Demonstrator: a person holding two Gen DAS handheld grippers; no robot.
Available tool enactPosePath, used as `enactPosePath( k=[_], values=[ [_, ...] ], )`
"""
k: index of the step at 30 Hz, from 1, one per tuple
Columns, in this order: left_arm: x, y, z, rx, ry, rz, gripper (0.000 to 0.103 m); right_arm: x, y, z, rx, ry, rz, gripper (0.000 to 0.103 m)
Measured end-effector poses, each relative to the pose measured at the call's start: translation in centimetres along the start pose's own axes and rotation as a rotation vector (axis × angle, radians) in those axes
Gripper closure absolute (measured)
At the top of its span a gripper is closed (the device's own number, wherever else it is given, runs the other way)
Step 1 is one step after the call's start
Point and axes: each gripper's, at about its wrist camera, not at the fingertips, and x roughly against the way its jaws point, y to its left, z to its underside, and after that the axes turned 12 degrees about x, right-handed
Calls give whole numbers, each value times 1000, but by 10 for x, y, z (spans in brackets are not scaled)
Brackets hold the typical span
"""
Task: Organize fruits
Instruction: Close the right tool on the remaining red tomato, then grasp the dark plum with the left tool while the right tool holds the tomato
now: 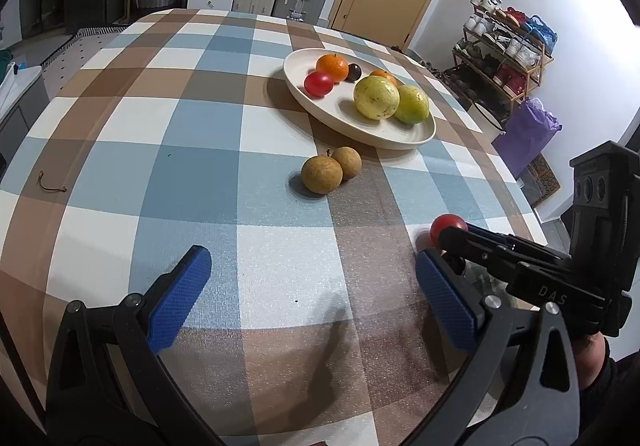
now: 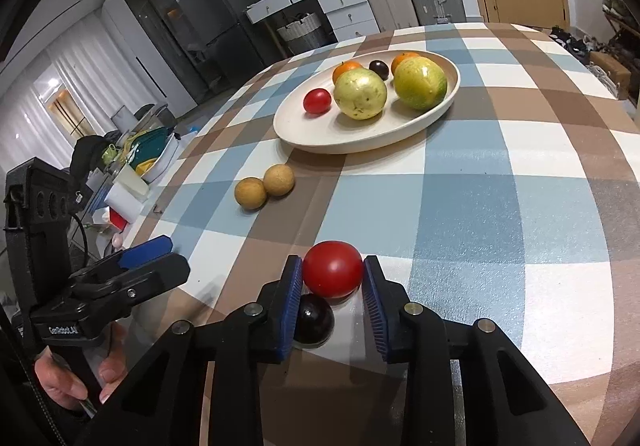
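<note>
Right gripper [image 2: 333, 278] clamps red tomato [image 2: 333, 273]; left gripper [image 1: 310, 286] wide, empty. Plate [image 2: 320, 134]: six fruits; two longans [image 2: 264, 186] outside.

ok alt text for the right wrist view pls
The right gripper closes its blue pads around a red tomato on a checked tablecloth, a dark plum just beneath it. Farther back, two brown longans lie beside a cream plate of fruit; the left gripper is at left.

Two tomatoes [image 2: 333, 274], plums [image 2: 313, 320], oranges [image 1: 332, 67], guavas [image 2: 360, 94], longans [image 2: 250, 193]; one plate [image 2: 320, 138].
</note>
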Motion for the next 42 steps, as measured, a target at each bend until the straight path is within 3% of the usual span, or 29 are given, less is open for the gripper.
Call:
enactPosePath(
  k=[19,37,42],
  values=[
    [-3,-33,10,-76,32,37,1,42,-11,-2,-28,-134,-11,72],
    [-35,-93,30,-214,136,58,2,74,-34,17,-64,-202,-19,72],
    [-49,-110,33,-242,165,51,9,82,-44,27,-76,-209,-17,72]
  ],
)
